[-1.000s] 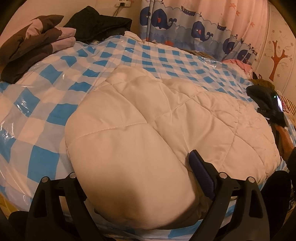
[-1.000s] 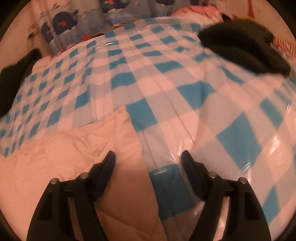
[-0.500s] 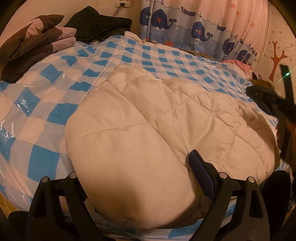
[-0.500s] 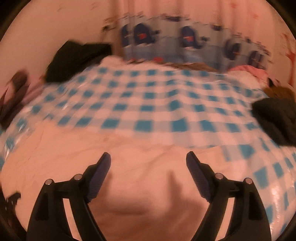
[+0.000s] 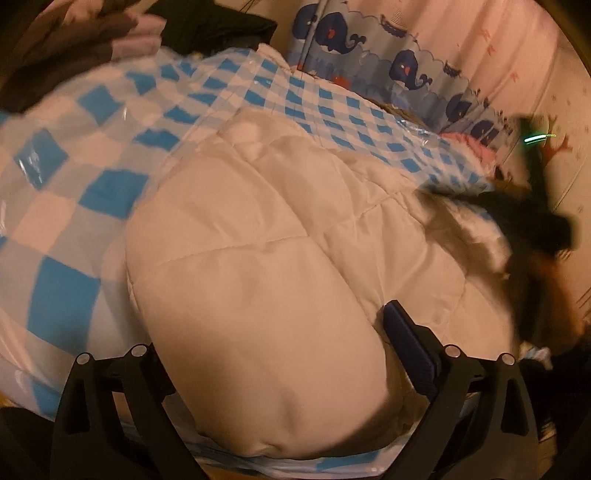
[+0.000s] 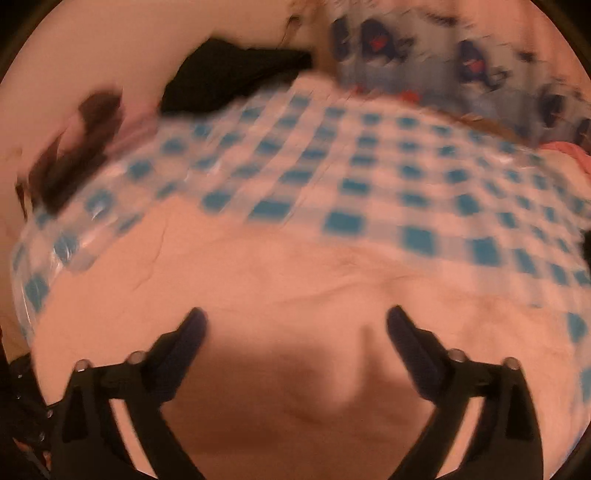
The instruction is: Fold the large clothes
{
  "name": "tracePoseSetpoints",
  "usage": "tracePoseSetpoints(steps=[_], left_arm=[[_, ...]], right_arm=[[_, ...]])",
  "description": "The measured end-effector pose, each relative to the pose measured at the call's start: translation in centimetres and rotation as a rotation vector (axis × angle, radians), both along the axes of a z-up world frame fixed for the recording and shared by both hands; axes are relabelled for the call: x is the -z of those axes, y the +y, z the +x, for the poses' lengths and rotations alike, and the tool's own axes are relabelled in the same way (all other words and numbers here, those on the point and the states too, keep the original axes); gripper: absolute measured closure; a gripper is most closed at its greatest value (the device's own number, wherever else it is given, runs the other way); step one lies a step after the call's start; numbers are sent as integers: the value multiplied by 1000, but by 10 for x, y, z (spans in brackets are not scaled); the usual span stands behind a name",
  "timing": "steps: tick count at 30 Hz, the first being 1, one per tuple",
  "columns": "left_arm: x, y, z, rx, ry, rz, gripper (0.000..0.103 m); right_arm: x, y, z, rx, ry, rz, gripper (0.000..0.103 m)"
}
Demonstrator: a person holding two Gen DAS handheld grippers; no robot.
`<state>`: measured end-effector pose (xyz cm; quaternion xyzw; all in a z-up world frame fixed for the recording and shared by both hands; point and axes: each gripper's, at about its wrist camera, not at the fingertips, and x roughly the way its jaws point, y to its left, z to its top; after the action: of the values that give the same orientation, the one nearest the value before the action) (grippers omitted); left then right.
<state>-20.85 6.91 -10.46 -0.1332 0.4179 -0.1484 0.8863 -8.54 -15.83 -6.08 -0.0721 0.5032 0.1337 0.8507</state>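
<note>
A cream quilted puffy garment [image 5: 280, 236] lies folded in a thick bundle on the blue-and-white checked cover [image 5: 74, 177]. My left gripper [image 5: 273, 347] is open, its jaws wide on either side of the bundle's near end; the bundle hides its left fingertip. The right gripper shows as a dark blur [image 5: 535, 236] over the garment's right side in the left wrist view. In the right wrist view my right gripper [image 6: 295, 325] is open and empty above the cream garment [image 6: 280, 302], which fills the lower half; the frame is motion-blurred.
Brown-and-pink folded clothes [image 5: 92, 40] and a black garment [image 5: 221, 26] lie at the far left corner. A whale-print curtain [image 5: 388, 62] hangs behind the bed. Pink cloth [image 5: 476, 144] lies at the far right. The black garment [image 6: 236, 77] also shows in the right wrist view.
My right gripper has swung from the bare checked cover at the garment's edge to over the cream garment, still open. The left gripper has shifted slightly and stays open.
</note>
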Motion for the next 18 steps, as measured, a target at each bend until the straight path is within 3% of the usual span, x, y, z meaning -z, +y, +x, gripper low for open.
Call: tracePoseSetpoints(steps=[2, 4, 6, 8, 10, 14, 18], left_arm=[[7, 12, 5, 0, 44, -96, 11], [15, 23, 8, 1, 93, -193, 11], [22, 33, 10, -1, 122, -277, 11], [25, 41, 11, -15, 135, -338, 11], [29, 47, 10, -27, 151, -383, 11], [39, 59, 5, -37, 216, -514, 11], [46, 58, -9, -29, 258, -517, 11]], right_arm=[[5, -4, 7, -7, 51, 35, 7], [-28, -41, -6, 42, 55, 246, 7], [-58, -81, -38, 88, 19, 342, 7], [-78, -118, -71, 135, -5, 374, 7], [-91, -177, -118, 248, -7, 424, 7], [-77, -269, -197, 452, 36, 528, 7], [-35, -323, -243, 581, 133, 676, 7]])
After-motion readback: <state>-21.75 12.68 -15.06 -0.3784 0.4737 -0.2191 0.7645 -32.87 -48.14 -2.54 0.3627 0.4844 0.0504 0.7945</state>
